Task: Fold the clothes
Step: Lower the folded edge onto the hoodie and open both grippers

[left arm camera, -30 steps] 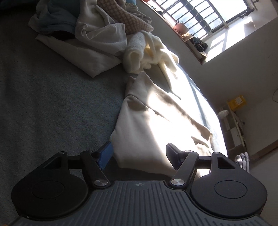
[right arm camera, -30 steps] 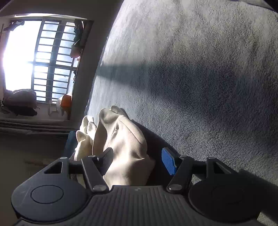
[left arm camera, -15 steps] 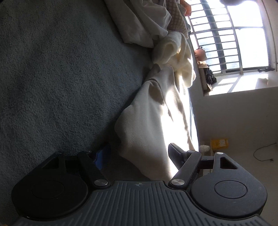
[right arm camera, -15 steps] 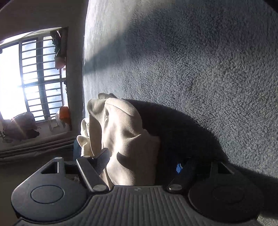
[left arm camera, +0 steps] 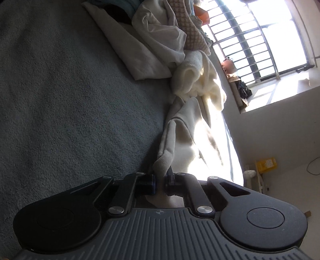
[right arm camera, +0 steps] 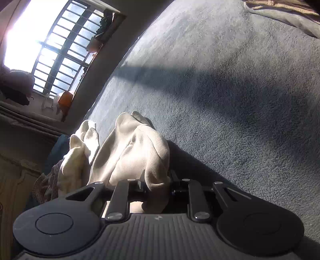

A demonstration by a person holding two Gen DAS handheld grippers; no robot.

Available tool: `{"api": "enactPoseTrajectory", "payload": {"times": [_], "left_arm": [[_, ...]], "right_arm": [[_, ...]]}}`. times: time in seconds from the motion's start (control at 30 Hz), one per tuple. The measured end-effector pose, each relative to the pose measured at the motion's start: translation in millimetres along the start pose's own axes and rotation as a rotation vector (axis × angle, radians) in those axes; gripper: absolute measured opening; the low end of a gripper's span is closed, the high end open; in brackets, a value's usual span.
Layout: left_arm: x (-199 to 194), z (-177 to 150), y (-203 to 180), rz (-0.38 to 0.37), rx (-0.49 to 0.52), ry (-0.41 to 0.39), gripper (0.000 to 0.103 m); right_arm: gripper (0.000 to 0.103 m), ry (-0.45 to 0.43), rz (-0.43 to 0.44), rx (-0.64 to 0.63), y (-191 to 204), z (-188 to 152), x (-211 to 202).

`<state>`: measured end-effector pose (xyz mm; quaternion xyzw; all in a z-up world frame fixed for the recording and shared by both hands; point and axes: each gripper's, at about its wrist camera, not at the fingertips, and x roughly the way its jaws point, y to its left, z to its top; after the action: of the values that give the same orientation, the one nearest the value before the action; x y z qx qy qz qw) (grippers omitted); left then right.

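Observation:
A cream garment [left arm camera: 186,140] lies stretched along the edge of a grey fleecy bed cover [left arm camera: 70,100]. My left gripper [left arm camera: 159,183] is shut on a thin corner of that garment, which sticks up between the pads. In the right wrist view the same cream garment [right arm camera: 132,152] bunches up in folds in front of the jaws. My right gripper [right arm camera: 157,185] is closing, and its pads press on a thick fold of the cloth.
A heap of other clothes [left arm camera: 160,34], white, cream and checked, lies at the far end of the bed by a barred window [left arm camera: 260,36]. A striped cloth [right arm camera: 284,10] lies at the far corner. The grey cover [right arm camera: 230,90] spreads wide on the right.
Both grippers stood open around the cream garment and have now closed on it. Each camera has rolled, and the right one has shifted sideways.

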<state>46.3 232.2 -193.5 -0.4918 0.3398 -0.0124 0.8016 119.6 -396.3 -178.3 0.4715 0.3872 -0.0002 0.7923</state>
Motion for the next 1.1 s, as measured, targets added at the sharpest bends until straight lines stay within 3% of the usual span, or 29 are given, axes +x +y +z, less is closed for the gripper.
{"api": "enactPoseTrajectory", "payload": {"times": [0.07, 0.1, 0.17, 0.27, 0.33, 0.4, 0.5, 0.6, 0.63, 0.7, 0.73, 0.83, 0.93, 1.03, 1.1], "left_arm": [[9, -4, 11, 0.017, -0.001, 0.019, 0.012], [6, -2, 12, 0.007, -0.003, 0.021, 0.014], [-4, 3, 8, 0.021, 0.022, 0.004, 0.022], [-25, 11, -3, 0.083, 0.097, -0.05, 0.032], [-41, 13, -19, 0.148, 0.196, -0.136, 0.032], [-49, 9, -45, 0.158, 0.366, -0.198, 0.032], [-39, -12, -88, 0.127, 0.631, -0.203, 0.036], [-6, -53, -119, 0.149, 0.888, -0.133, 0.037], [7, -68, -119, 0.187, 0.973, -0.105, 0.037], [33, -97, -116, 0.261, 1.13, -0.05, 0.038], [39, -101, -106, 0.276, 1.136, -0.042, 0.039], [31, -92, -95, 0.222, 1.068, -0.057, 0.039], [16, -85, -108, 0.248, 1.082, -0.096, 0.04], [13, -78, -126, 0.215, 1.147, -0.138, 0.041], [25, -74, -138, 0.219, 1.175, -0.142, 0.047]], "right_arm": [[0.019, 0.008, 0.021, 0.108, -34, 0, 12], [0.019, 0.003, 0.084, 0.207, -50, -1, 9], [0.024, -0.024, 0.114, 0.277, -63, 4, -5], [0.027, -0.14, 0.029, 0.246, -67, 18, -34], [0.028, -0.213, -0.041, 0.199, -61, 26, -51], [0.028, -0.232, -0.082, -0.007, -28, 24, -56], [0.027, -0.189, -0.103, -0.408, 38, -4, -39], [0.026, -0.124, -0.125, -0.872, 109, -53, -11], [0.026, -0.101, -0.13, -0.951, 118, -65, -1], [0.025, -0.023, -0.165, -1.026, 121, -81, 27], [0.025, 0.006, -0.23, -1.086, 116, -89, 42], [0.027, -0.034, -0.255, -1.236, 106, -109, 43], [0.027, -0.017, -0.272, -1.173, 120, -103, 27], [0.027, -0.082, -0.192, -1.177, 136, -97, 17], [0.027, -0.092, -0.197, -1.199, 145, -95, 28]]}}
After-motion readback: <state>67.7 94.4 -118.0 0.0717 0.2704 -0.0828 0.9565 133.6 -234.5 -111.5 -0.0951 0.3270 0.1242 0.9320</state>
